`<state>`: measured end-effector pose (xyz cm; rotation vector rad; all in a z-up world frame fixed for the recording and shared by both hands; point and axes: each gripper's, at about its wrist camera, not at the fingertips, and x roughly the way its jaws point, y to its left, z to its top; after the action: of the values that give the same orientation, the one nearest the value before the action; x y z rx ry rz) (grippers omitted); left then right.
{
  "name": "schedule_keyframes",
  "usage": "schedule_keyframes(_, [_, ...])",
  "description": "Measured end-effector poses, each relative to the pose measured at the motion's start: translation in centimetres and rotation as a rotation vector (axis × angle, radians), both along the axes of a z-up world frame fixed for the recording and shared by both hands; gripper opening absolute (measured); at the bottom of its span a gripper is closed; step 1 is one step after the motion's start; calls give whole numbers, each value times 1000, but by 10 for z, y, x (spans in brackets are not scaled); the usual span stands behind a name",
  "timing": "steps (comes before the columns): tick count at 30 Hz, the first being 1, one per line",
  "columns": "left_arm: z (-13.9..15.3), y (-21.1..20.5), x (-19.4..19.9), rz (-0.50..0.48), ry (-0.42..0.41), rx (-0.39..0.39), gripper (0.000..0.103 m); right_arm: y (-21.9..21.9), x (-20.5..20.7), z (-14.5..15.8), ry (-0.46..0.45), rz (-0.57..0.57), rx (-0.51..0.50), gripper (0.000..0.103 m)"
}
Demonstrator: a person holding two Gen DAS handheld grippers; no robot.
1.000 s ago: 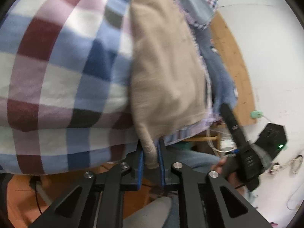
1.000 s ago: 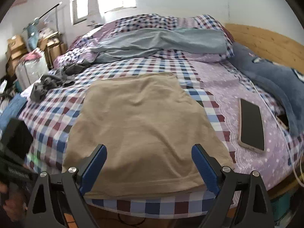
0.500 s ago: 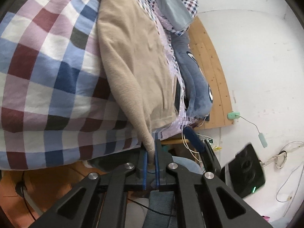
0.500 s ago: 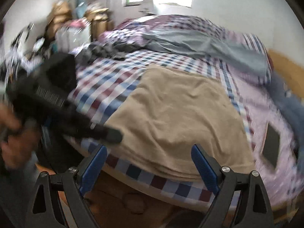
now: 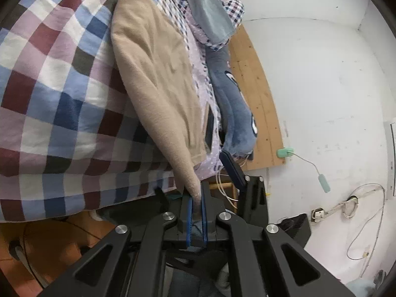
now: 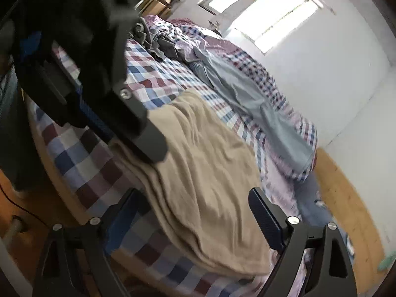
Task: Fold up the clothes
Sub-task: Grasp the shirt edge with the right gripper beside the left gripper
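Two grippers work at the near edge of a bed covered by a checked sheet (image 5: 57,94). The left gripper (image 5: 196,206) is clenched on a corner of the beige garment (image 5: 158,74), its blue pads pressed flat against the cloth, which rises from between them in a narrow, taut strip and widens out over the mattress. The rest of the garment lies spread flat on the checked sheet, its lower hem hanging slightly past the bed edge.

Seen from the right wrist, the right gripper (image 6: 195,220) stands released, its fingers wide apart and holding nothing, framing the near hem of the beige garment (image 6: 198,163) from just in front of the bed. The left gripper (image 6: 99,118) crosses the upper left of that view as a dark, blurred shape at the garment's left corner.

Beyond the garment, a grey-blue piece of clothing (image 6: 259,109) lies stretched across the checked bedding, and a dark crumpled heap (image 6: 153,39) sits farther back toward the window (image 6: 267,10). A dark phone (image 5: 209,133) rests on the lilac sheet just beside the garment's far side, with a blue plush blanket (image 5: 232,99) along the wooden bed frame (image 5: 257,94).
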<state>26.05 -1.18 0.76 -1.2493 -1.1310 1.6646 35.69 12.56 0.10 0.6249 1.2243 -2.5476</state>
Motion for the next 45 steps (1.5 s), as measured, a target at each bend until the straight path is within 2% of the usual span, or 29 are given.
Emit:
schedule_keyframes(2, [1, -2, 0, 2, 2, 20, 4, -3, -7, -4, 16, -4, 24, 80])
schedule_keyframes(6, [2, -2, -2, 5, 0, 50, 4, -1, -25, -6, 18, -39, 28, 63])
schedule_keyframes(12, [3, -2, -4, 9, -4, 95, 3, -3, -41, -15, 63, -29, 74, 59])
schedule_keyframes(16, [3, -3, -6, 14, -7, 117, 3, -5, -46, -16, 103, -4, 92, 43])
schedule_keyframes(20, [1, -5, -7, 20, -13, 124, 3, -4, -50, -17, 101, 14, 83, 38])
schedule_keyframes(21, [1, -5, -7, 21, -15, 124, 3, -3, -51, -17, 102, 18, 80, 34])
schedule_keyframes(22, [0, -5, -7, 21, -16, 124, 3, -3, -52, -18, 96, 26, 75, 26])
schedule_keyframes(23, [0, -5, -6, 22, -17, 123, 3, -2, -54, -18, 89, 34, 72, 23])
schedule_keyframes(27, [-3, -8, -6, 26, -25, 118, 4, -2, -58, -20, 77, 45, 76, 23])
schedule_keyframes(30, [-5, -7, -7, 27, -36, 107, 4, 0, -62, -18, 53, 44, 61, 13])
schedule_keyframes(32, [-6, -8, -8, 32, -45, 79, 10, 0, -64, -14, 43, 45, 52, 12])
schedule_keyframes(33, [-6, -8, -8, 35, -49, 66, 20, 1, -65, -11, 41, 43, 44, 11])
schedule_keyframes(34, [-6, -9, -8, 38, -53, 52, 40, 2, -66, -8, 42, 38, 38, 11])
schedule_keyframes(35, [-6, -10, -8, 46, -54, 46, 50, 2, -67, -6, 43, 35, 32, 11])
schedule_keyframes(36, [-5, -13, -9, 63, -53, 45, 64, 3, -69, -3, 41, 31, 24, 11])
schedule_keyframes(37, [-5, -17, -9, 81, -55, 43, 72, 4, -71, 0, 38, 26, 11, 11])
schedule_keyframes(42, [-12, -37, -18, 170, -83, 20, 75, -4, -71, 18, 21, 4, -58, 10])
schedule_keyframes(45, [-17, -38, -35, 186, -92, 12, 76, -6, -75, 26, 12, -3, -98, 10])
